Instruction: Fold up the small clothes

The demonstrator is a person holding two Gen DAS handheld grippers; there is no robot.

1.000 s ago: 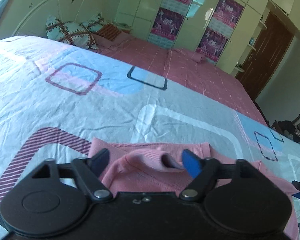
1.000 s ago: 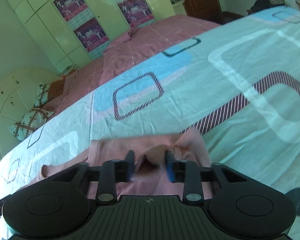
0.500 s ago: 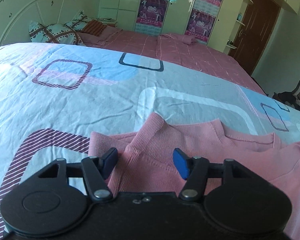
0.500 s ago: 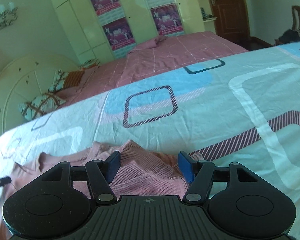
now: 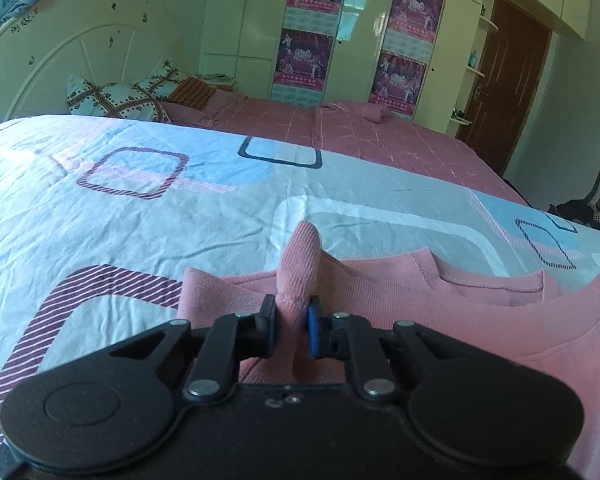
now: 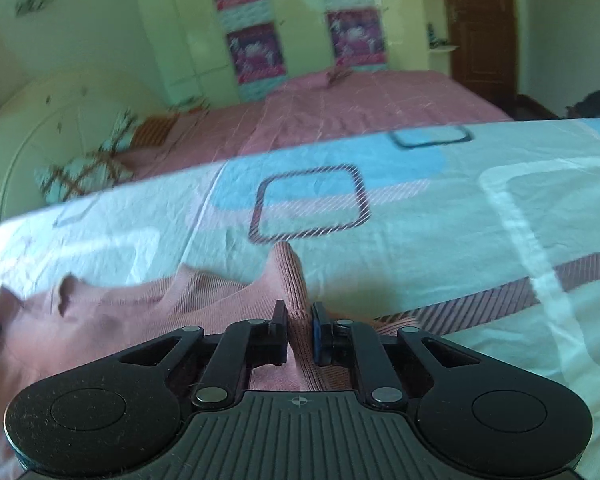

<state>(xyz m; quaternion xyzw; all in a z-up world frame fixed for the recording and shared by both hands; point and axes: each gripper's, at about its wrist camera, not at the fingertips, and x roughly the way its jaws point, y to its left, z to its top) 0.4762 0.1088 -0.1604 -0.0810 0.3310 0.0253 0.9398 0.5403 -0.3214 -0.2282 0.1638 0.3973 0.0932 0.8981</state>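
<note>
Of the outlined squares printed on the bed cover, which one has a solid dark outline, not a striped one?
The far small square, near the pink bedspread. The larger square to its left in the left wrist view has a striped outline.

The pink sweater (image 5: 440, 300) is cut off by the right and lower edges of the left wrist view, its near part hidden behind the gripper body. The posters (image 6: 256, 50) are blurred beyond reading in the right wrist view.

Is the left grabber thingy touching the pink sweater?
Touching. In the left wrist view the left gripper has just closed its jaws on a raised fold of the pink sweater, and the knit bulges up between them.
</note>
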